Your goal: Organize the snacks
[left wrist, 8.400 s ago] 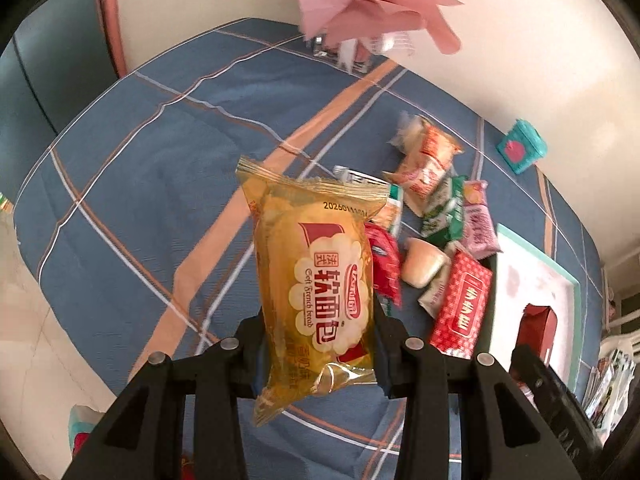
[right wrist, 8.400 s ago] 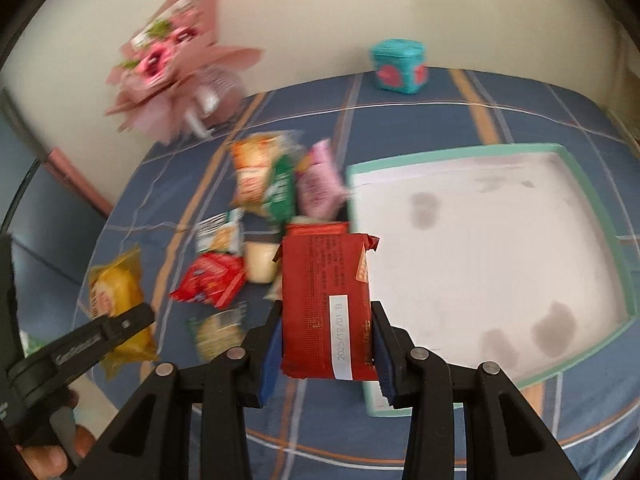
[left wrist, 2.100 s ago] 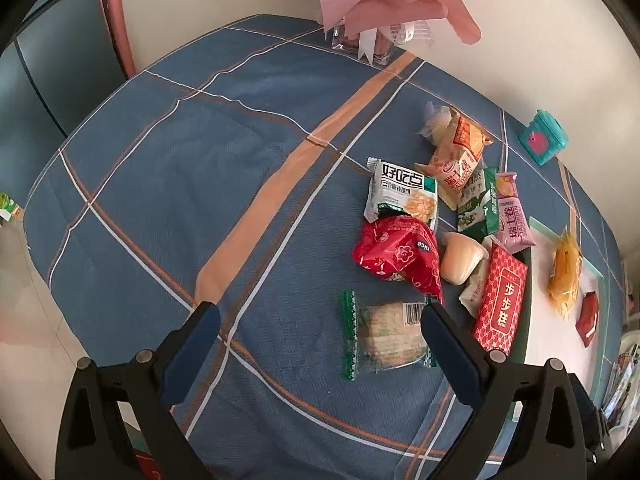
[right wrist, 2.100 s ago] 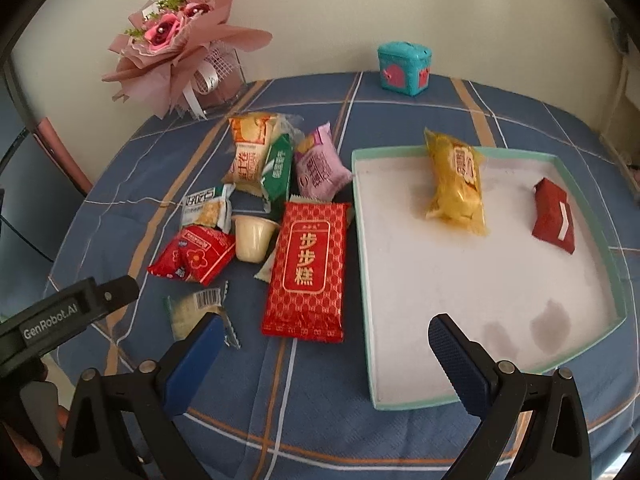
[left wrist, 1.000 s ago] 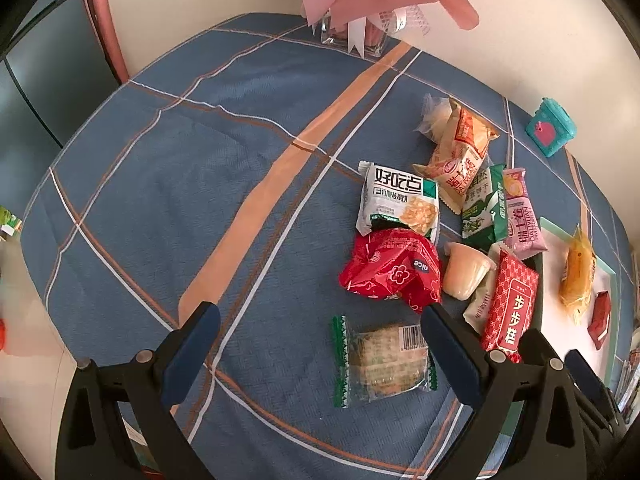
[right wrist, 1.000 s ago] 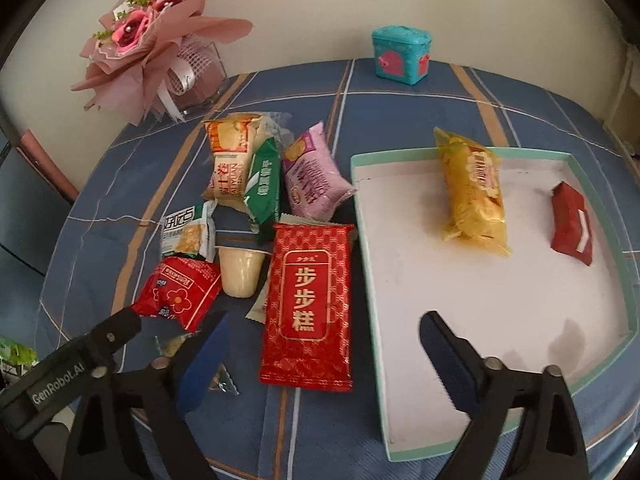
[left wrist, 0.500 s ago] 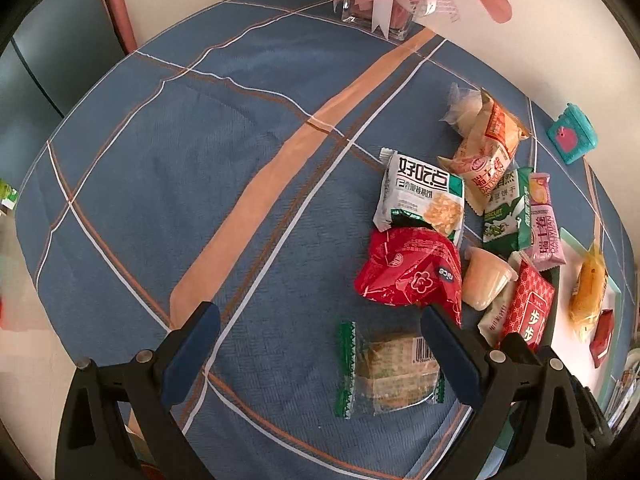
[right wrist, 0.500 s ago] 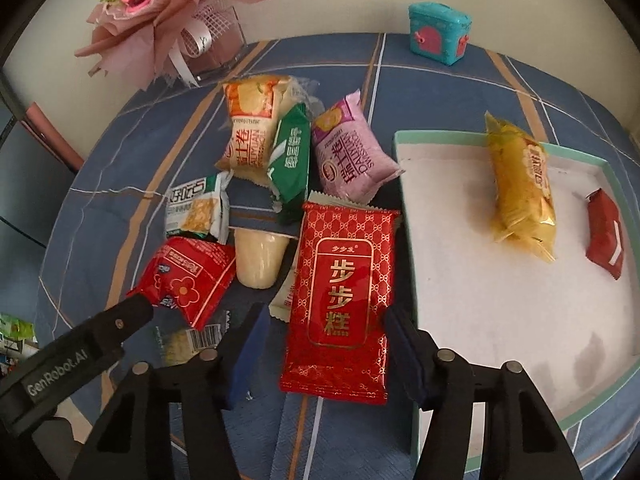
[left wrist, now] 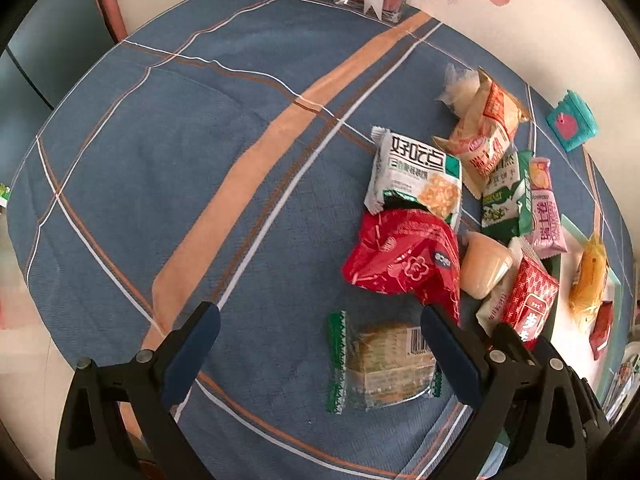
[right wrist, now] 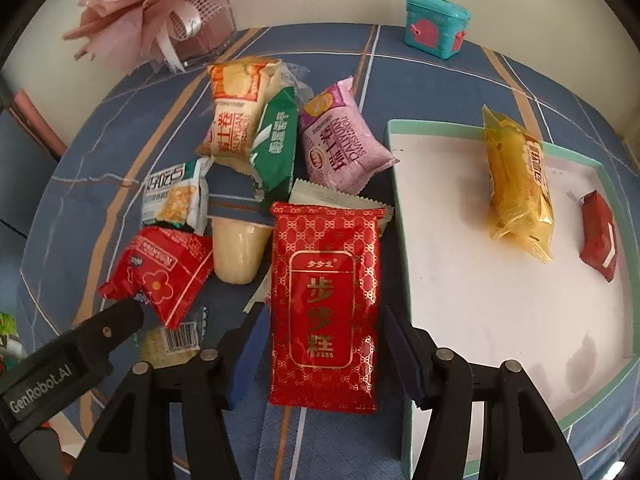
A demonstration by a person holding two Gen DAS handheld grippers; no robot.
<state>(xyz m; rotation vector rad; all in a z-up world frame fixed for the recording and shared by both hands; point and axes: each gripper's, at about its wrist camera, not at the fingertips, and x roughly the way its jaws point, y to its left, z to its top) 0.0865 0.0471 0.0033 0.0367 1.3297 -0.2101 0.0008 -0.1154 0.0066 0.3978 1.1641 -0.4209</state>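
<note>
R gripper (right wrist: 322,354): blue-padded fingers straddle the big red packet (right wrist: 325,306), one pad at each long edge. Jaws have just been closing w/ the packet between them; pads look to be at the edges, but can't tell if they press. Packet = flat glossy foil rectangle, crimped ends, gold lattice print, gold-framed panel reading 步步糕. Lies flat on the blue plaid cloth (right wrist: 120,184), just L of the tray (right wrist: 402,240).

Tray: shallow, teal rim, white floor w/ grey smudges, to the R of R gripper. In it, a yellow crinkly film bread pack (right wrist: 518,184) and a small dark-red packet (right wrist: 598,234), apart.

Ahead-L of R gripper: purple pillow pack (right wrist: 340,144) "DALIYUAN", green pack (right wrist: 276,144), orange/cream pack (right wrist: 234,112), pale smooth jelly cup (right wrist: 239,254) on its side, red flower-print pack (right wrist: 160,270).

L gripper (left wrist: 320,354): jaws spread wide, nothing pinched. Between its fingers, nearer the R one, a clear-wrapped round biscuit pack (left wrist: 382,362), green zigzag end, barcode. Ahead of it, white/green pack (left wrist: 414,178) "好吃点".
</note>
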